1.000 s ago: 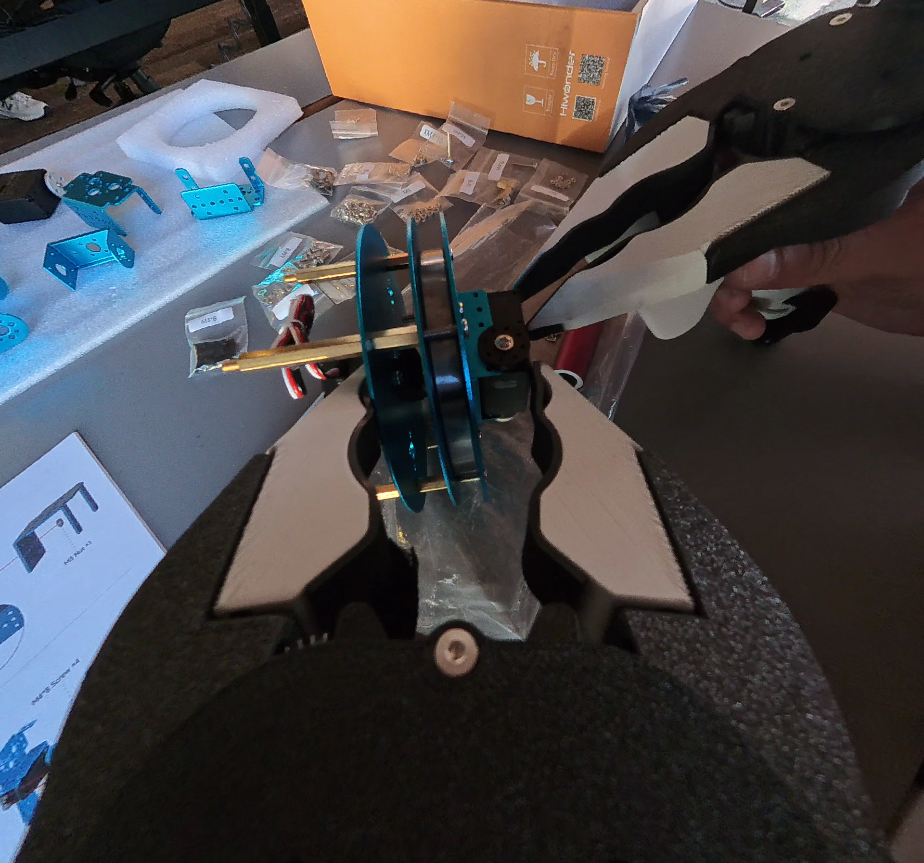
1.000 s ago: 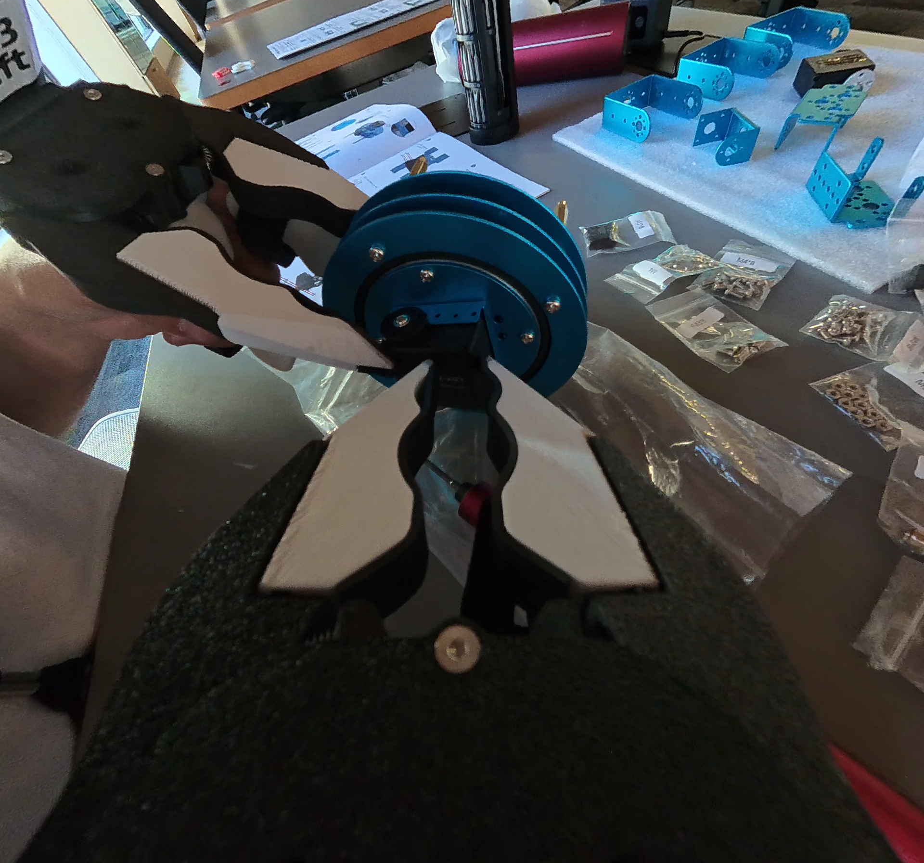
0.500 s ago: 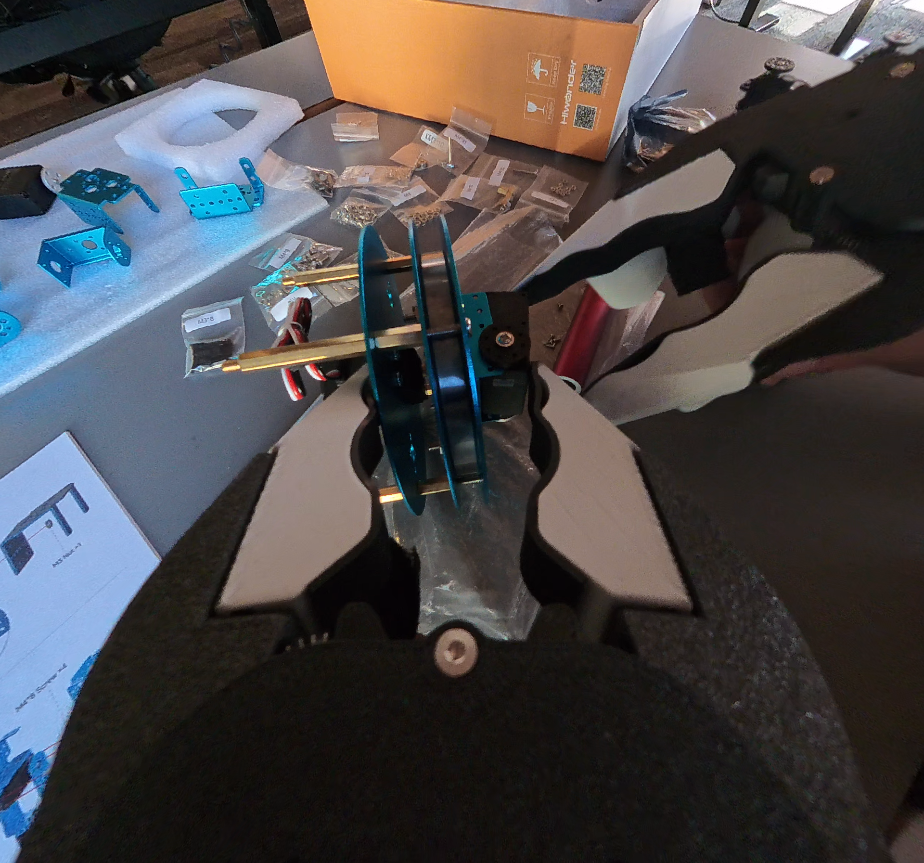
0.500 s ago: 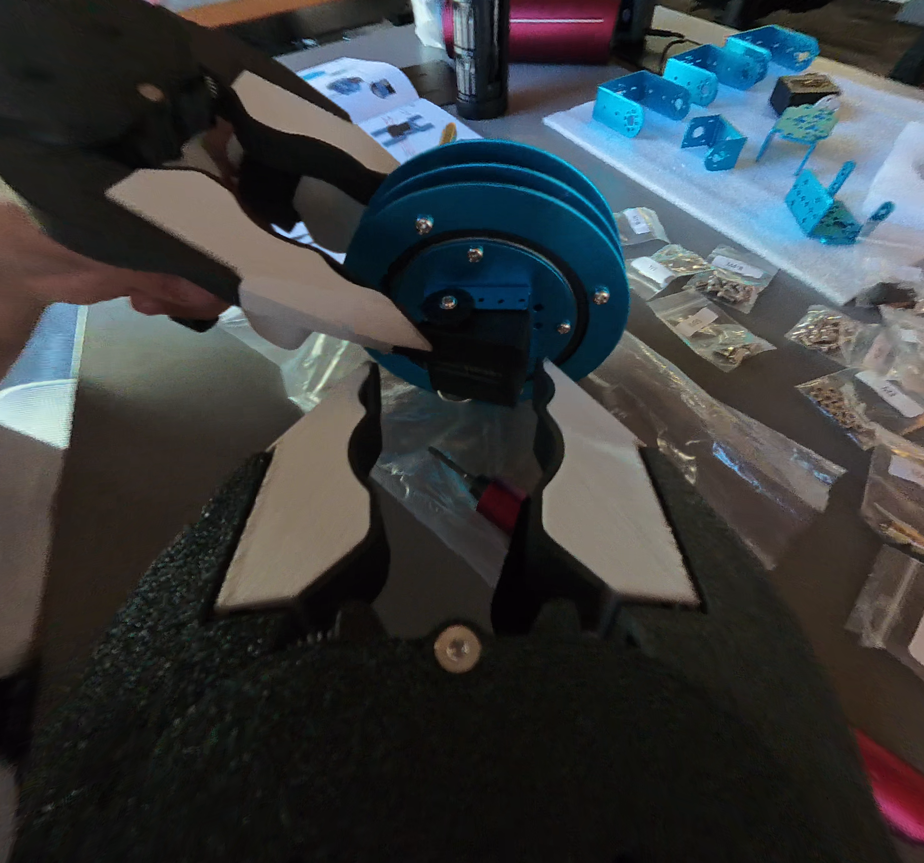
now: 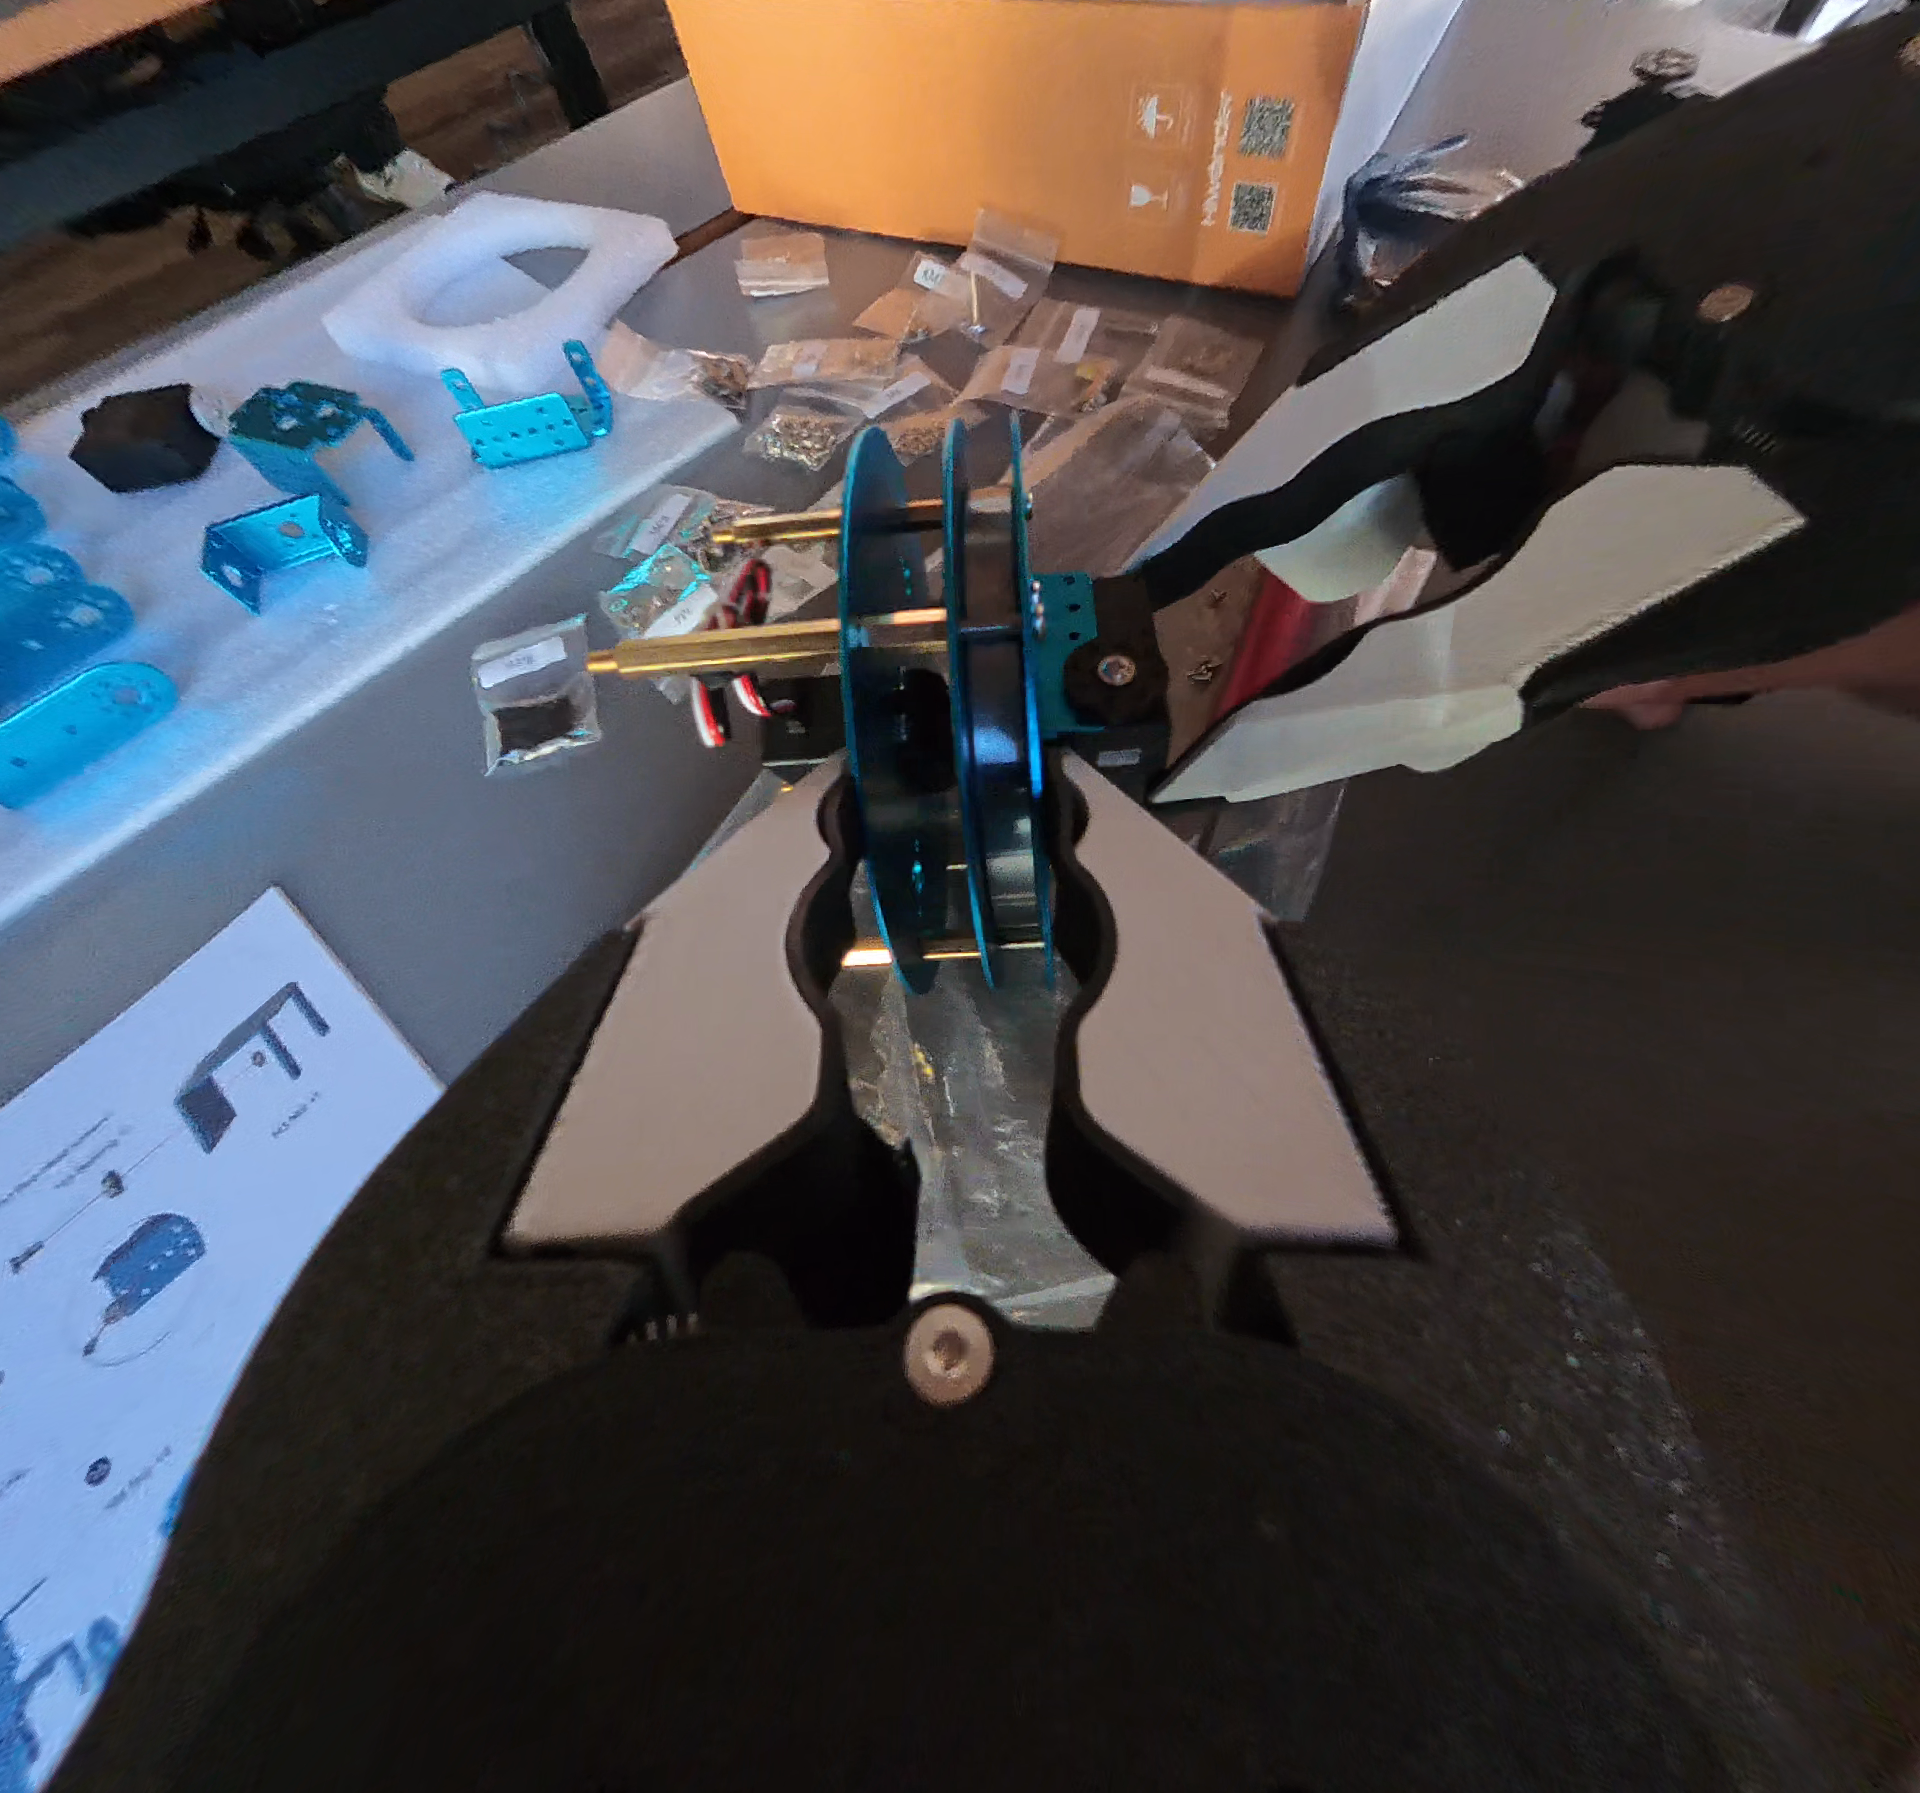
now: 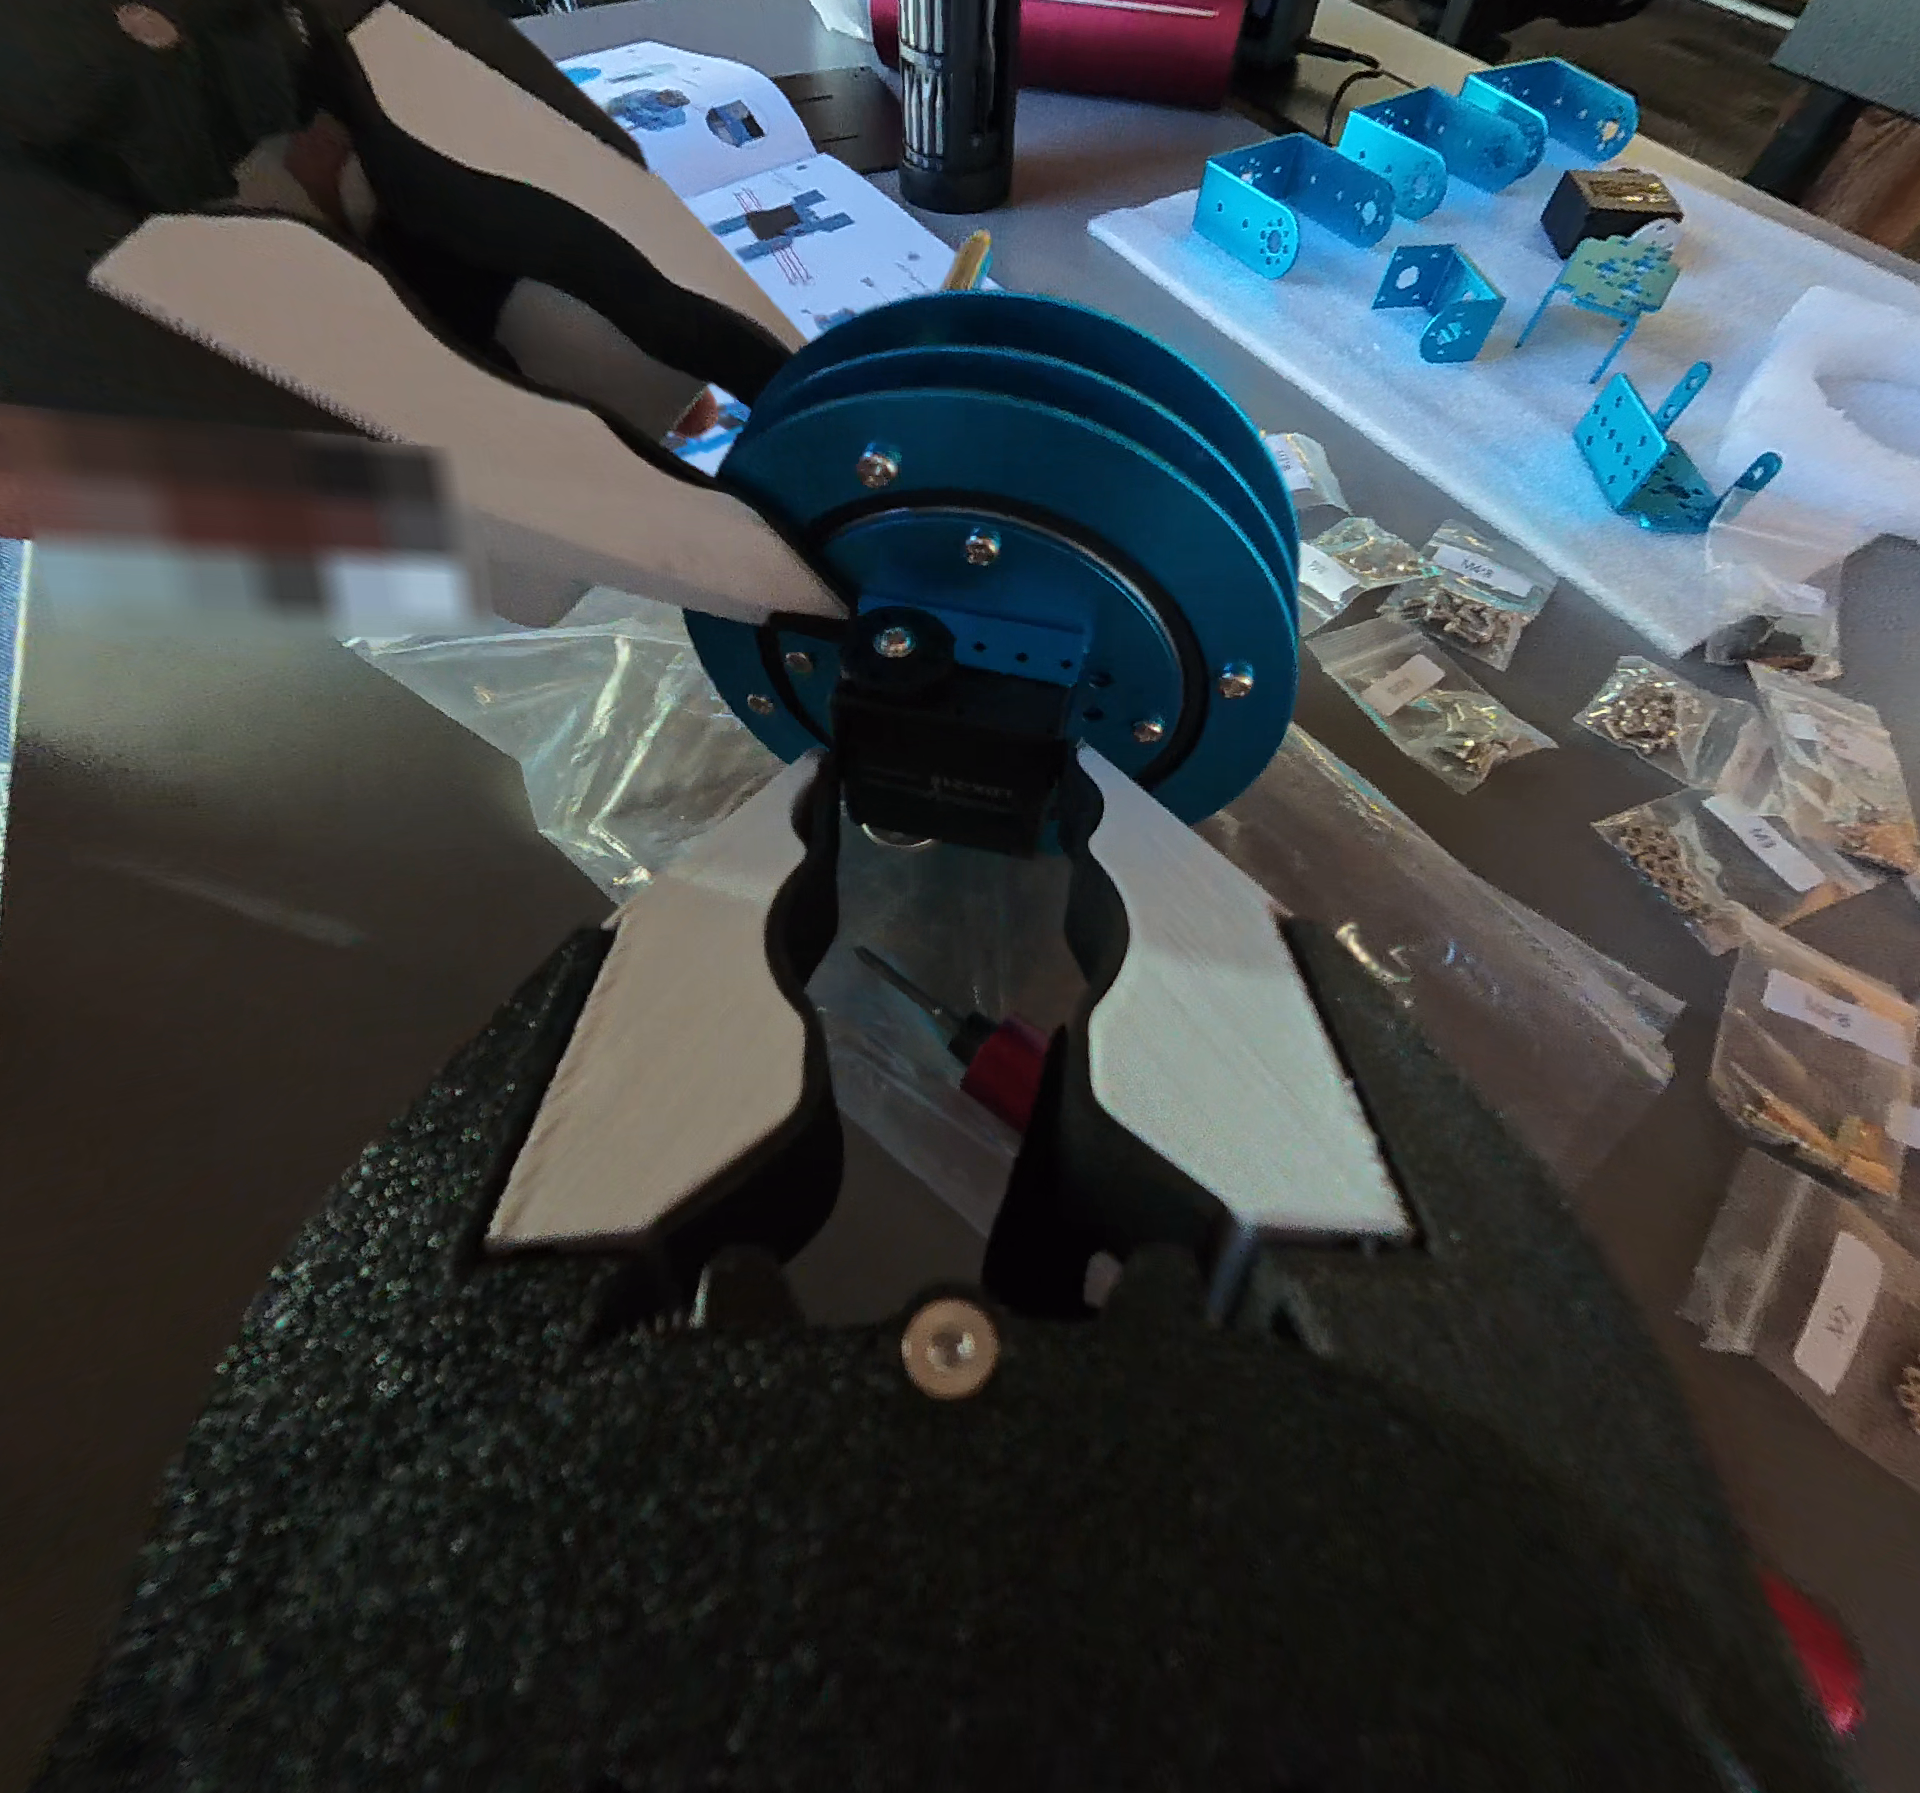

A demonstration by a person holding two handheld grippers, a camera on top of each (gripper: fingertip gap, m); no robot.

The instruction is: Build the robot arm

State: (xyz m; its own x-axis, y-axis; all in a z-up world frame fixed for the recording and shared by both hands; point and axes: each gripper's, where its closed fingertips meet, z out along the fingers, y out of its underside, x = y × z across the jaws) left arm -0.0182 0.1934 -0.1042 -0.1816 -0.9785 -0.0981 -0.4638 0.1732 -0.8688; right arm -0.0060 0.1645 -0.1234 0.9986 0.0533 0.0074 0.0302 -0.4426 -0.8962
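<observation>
Left gripper (image 5: 951, 808): fingers closed on the rims of the blue disc assembly (image 5: 940, 704), held on edge above the counter (image 5: 343, 808).
Right gripper (image 6: 951, 787): fingers spread, one on each side of the black servo (image 6: 951, 746) on the assembly's face; contact cannot be told.
Assembly: three stacked discs, brass standoffs (image 5: 717, 652) pointing left.
Beneath: clear plastic bag (image 6: 623, 704).
Around: small hardware bags (image 6: 1455, 600), blue brackets (image 6: 1299, 205) on white foam, orange box (image 5: 997, 122), instruction sheet (image 5: 156, 1172).
</observation>
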